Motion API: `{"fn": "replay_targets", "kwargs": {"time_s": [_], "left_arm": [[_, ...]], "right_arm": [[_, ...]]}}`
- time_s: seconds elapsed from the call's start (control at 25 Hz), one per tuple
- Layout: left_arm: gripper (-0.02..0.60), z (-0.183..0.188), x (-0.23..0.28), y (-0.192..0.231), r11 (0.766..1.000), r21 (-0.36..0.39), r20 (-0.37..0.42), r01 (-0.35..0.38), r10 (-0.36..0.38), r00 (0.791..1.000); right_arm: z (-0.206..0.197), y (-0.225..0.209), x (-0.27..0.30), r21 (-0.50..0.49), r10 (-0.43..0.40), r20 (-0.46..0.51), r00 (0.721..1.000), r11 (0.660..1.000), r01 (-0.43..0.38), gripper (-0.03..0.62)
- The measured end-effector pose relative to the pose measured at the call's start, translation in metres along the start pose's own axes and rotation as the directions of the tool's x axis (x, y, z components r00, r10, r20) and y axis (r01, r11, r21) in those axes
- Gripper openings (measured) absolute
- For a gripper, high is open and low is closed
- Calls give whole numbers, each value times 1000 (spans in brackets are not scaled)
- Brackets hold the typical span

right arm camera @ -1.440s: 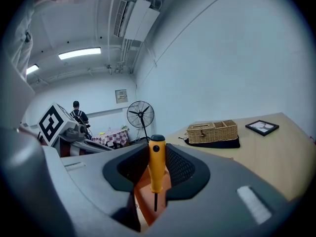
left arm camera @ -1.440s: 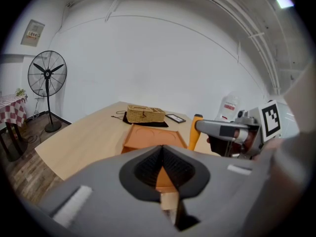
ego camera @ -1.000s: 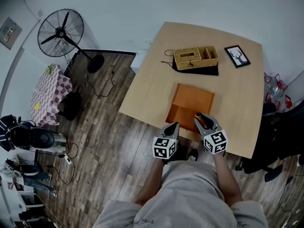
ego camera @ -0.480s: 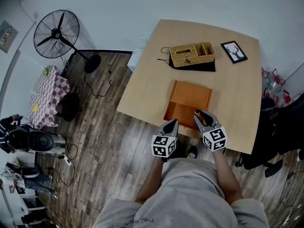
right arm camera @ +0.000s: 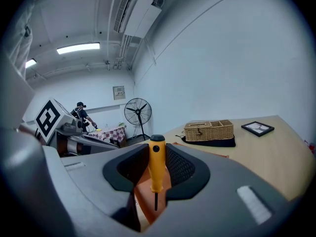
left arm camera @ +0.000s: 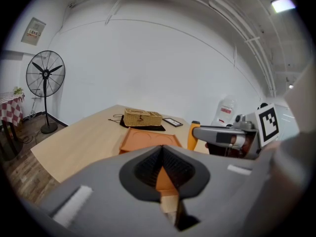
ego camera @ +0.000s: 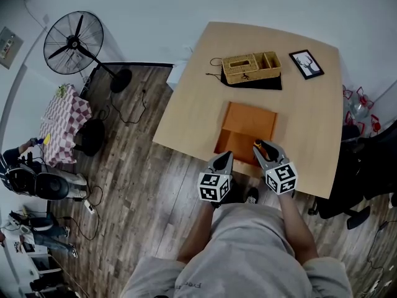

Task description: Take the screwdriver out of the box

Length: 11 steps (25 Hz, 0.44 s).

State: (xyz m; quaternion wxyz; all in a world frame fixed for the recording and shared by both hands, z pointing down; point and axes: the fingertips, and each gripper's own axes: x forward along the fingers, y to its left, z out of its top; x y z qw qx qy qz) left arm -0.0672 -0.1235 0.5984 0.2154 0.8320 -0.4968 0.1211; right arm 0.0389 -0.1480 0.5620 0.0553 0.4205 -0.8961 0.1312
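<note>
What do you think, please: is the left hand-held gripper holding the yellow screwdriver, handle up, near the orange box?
Not quite: the right hand-held gripper holds the yellow screwdriver, handle up, near the orange box, as the right gripper view shows.

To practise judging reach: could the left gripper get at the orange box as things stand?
Probably yes: the left gripper, shut on nothing, is by the near edge of the box, with nothing between them.
</note>
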Motion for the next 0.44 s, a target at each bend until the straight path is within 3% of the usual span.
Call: {"fn": "replay_targets", "kwargs": {"time_s": [0.44], "left_arm": [[55,2,1,-4,1000,2,4,4,-4,1000]], "right_arm": [[0,2,0,-11,17,-13,1000,1000,-17,109]]}}
